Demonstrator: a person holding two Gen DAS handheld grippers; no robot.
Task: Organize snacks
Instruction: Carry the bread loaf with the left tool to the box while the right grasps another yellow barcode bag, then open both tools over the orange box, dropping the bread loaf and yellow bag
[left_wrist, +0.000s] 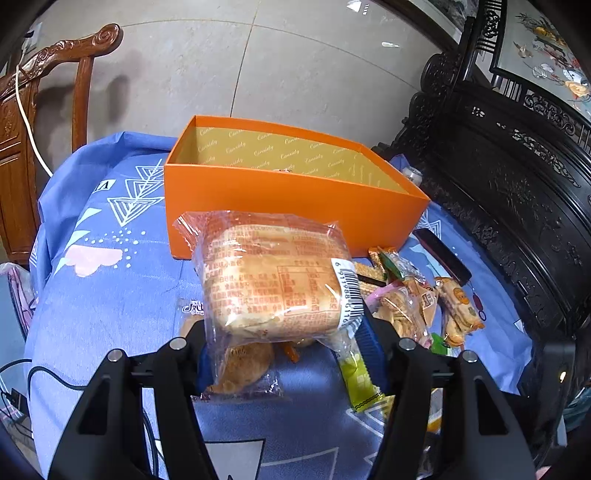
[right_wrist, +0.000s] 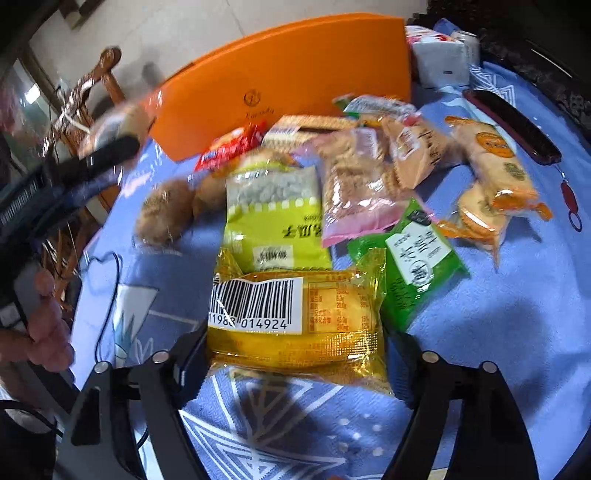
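Note:
In the left wrist view my left gripper (left_wrist: 288, 347) is shut on a clear-wrapped bread bun (left_wrist: 273, 280) with red print, held above the blue cloth in front of the open orange box (left_wrist: 295, 206). The right wrist view has my right gripper (right_wrist: 297, 356) open and low over the table, a yellow bun packet (right_wrist: 295, 317) with a barcode lying between its fingers. Past it lies a pile of snacks: a lime seed packet (right_wrist: 273, 214), a pink packet (right_wrist: 354, 192), a green packet (right_wrist: 417, 254) and orange biscuit packs (right_wrist: 491, 173). The orange box (right_wrist: 288, 74) stands behind them.
A blue patterned cloth (left_wrist: 110, 295) covers the table. A dark flat case (right_wrist: 513, 125) and a white pack (right_wrist: 439, 59) lie at the far right. A wooden chair (left_wrist: 22, 147) stands left, dark carved furniture (left_wrist: 498, 184) right. A hand (right_wrist: 48, 321) shows at the left edge.

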